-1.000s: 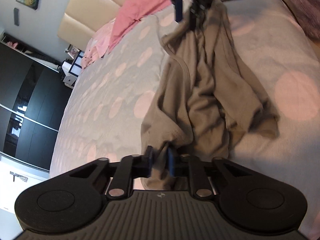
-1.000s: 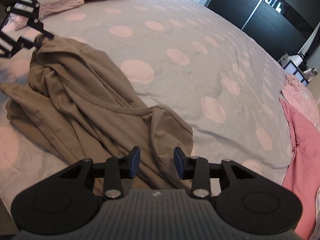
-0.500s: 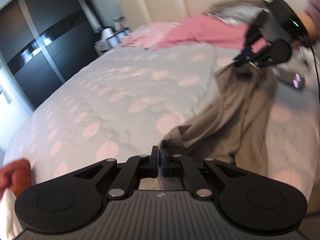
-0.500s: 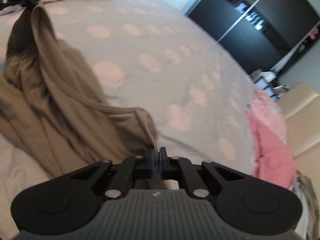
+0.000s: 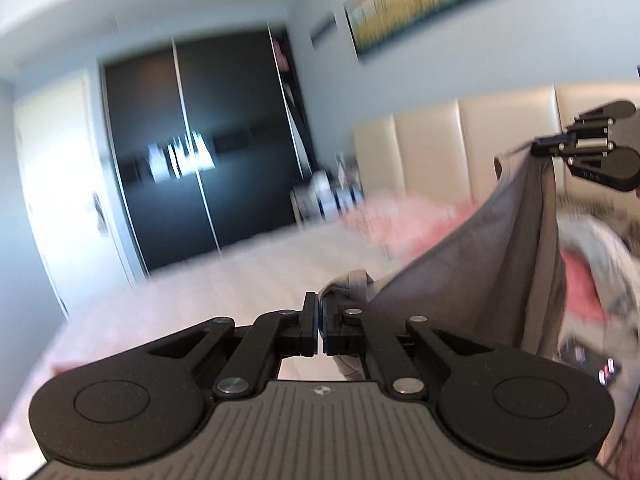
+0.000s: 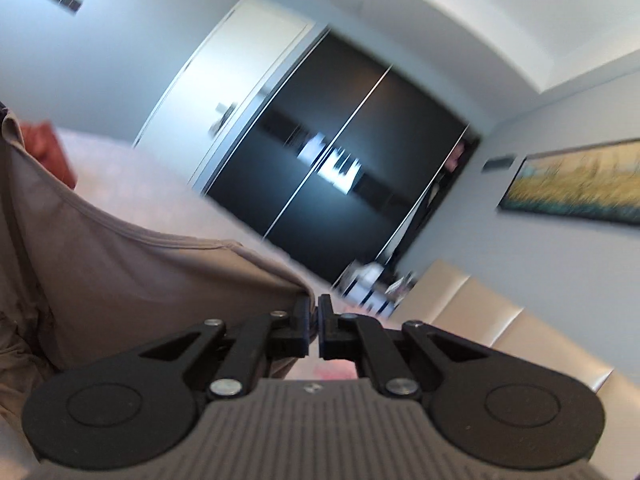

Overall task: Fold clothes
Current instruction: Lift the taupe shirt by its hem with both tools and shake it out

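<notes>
No readable text in either view. Only marks: a small round emblem on the ribbed grey body of the left gripper [image 5: 319,322], and the same emblem on the right gripper [image 6: 314,322], both too small to make out as a brand. In the left wrist view the right gripper's black side plate carries faint embossed characters, illegible. The wall painting [image 6: 576,180] shows no caption or signature; it is blurred. A dark device [image 5: 596,364] at the right edge has red marks, unreadable.
</notes>
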The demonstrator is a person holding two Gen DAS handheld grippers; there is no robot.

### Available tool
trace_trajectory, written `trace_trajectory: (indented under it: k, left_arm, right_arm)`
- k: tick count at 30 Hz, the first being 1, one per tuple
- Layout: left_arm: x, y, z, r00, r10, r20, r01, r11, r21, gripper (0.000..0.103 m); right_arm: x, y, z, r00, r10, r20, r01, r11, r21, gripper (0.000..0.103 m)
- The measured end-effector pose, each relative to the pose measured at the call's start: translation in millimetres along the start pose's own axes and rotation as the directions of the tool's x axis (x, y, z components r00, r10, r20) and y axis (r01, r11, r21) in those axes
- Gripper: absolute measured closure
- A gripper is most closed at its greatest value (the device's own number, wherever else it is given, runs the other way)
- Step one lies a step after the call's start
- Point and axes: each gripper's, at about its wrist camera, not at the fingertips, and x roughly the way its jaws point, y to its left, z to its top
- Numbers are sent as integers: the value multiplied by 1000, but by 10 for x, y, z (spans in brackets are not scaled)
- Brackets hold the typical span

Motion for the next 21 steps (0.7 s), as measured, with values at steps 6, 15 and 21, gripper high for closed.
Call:
trace_trajectory:
  k: [6, 15, 21]
  left_arm:
    - [-826, 193, 903, 958, 117, 262, -115, 993, -21, 103]
    - [-1191, -76, 992, 973, 112, 203, -125, 991, 50, 103]
    - [-1484, 65, 921, 919, 246, 307, -236, 969, -72, 103]
  right_arm:
    - [-440, -369, 747, 990, -27, 138, 11, 994, 110, 99]
    - [-857, -746, 1119, 960, -178, 215, 118, 957, 266, 99]
    - [-1097, -575, 1229, 964, -98, 247, 54, 983, 177, 99]
